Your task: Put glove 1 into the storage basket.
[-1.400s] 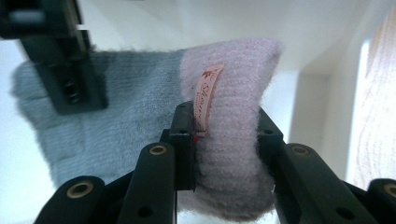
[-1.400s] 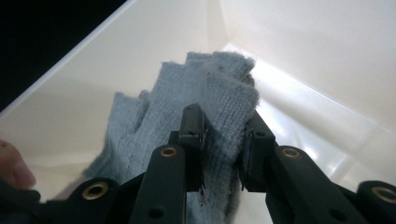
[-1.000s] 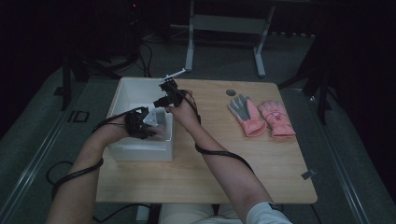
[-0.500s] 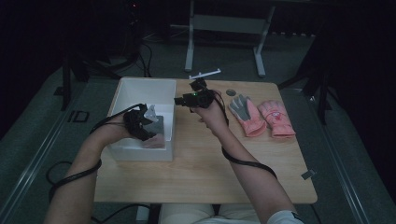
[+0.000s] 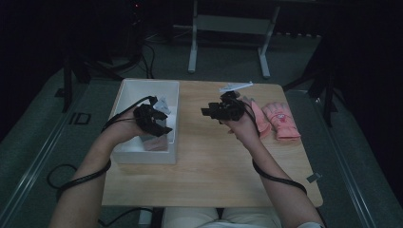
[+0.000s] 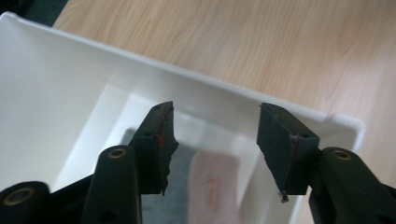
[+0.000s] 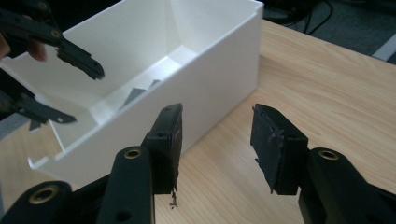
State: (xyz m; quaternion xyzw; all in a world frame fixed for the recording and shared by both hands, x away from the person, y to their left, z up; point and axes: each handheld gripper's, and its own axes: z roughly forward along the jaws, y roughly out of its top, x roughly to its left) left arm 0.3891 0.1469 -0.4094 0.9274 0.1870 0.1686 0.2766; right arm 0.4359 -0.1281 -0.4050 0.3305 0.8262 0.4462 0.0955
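Two pink gloves [image 5: 275, 118] lie on the table [image 5: 209, 161] in the high view; one more sits in the white box [image 5: 127, 154]. The right gripper [image 5: 209, 112], once at the box, is now over the table. From the left gripper [image 6: 212, 140] view, its jaws have opened, letting go of the glove in the box [image 6: 212, 186] below them. From the right gripper [image 7: 215, 140] view, its jaws have closed a bit but stand apart, with nothing between. So I think two gloves remain.

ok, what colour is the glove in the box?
Pink, with grey beside it; the glove lies on the floor of the white box, best in the left gripper view.
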